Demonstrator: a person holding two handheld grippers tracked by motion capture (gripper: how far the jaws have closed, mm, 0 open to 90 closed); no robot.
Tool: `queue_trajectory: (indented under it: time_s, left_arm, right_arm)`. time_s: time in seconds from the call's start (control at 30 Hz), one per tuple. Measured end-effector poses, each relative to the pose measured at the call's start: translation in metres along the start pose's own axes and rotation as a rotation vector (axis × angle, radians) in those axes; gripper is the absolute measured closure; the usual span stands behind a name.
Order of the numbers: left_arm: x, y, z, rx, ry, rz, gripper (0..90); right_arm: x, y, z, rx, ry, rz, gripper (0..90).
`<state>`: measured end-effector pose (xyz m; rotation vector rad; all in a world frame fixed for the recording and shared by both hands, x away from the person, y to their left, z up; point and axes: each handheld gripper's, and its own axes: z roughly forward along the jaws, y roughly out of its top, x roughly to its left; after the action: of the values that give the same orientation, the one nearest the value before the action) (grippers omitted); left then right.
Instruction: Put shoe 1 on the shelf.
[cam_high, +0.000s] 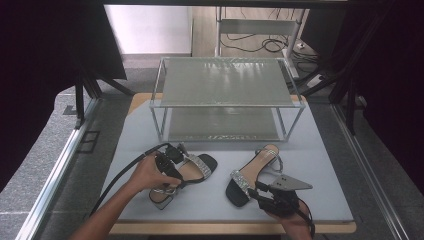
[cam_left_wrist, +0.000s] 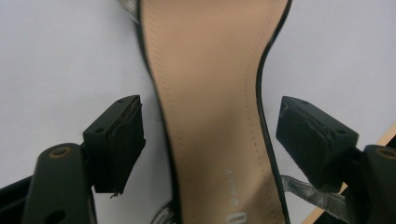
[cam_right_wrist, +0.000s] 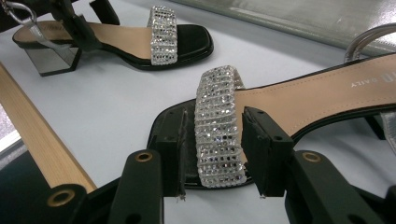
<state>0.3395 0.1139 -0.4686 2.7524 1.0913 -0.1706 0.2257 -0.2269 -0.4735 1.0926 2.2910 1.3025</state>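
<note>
Two black sandals with tan insoles and rhinestone straps lie on the grey table. My left gripper (cam_high: 172, 162) is over the left sandal (cam_high: 205, 163). In the left gripper view its jaws (cam_left_wrist: 210, 126) stand open astride the narrow waist of the insole (cam_left_wrist: 210, 93), with a small gap on each side. At the front of the table, my right gripper (cam_high: 250, 189) is at the toe of the right sandal (cam_high: 260, 162). Its jaws (cam_right_wrist: 212, 149) stand either side of the glittering strap (cam_right_wrist: 218, 126) without pinching it. The left sandal (cam_right_wrist: 126, 39) lies beyond, its block heel to the left.
A two-shelf metal rack (cam_high: 225, 82) stands at the back of the table (cam_high: 320, 165), behind both sandals. The wooden front edge (cam_high: 230, 228) runs close to my right gripper. Cables lie on the floor beyond, and dark curtains hang at both sides.
</note>
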Motion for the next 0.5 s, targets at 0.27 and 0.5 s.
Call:
queue_trajectory:
  time_s: [0.27, 0.5]
  left_arm:
    - [-0.0082, 0.0036, 0.0144, 0.057, 0.070, -0.012, 39.4]
    - [-0.0020, -0.0016, 0.0099, -0.006, 0.038, -0.071, 42.3]
  right_arm:
    - [-0.0001, -0.0008, -0.0029, -0.006, -0.011, 0.000, 59.5]
    - [-0.0014, -0.0026, -0.0025, -0.005, -0.019, 0.006, 59.3]
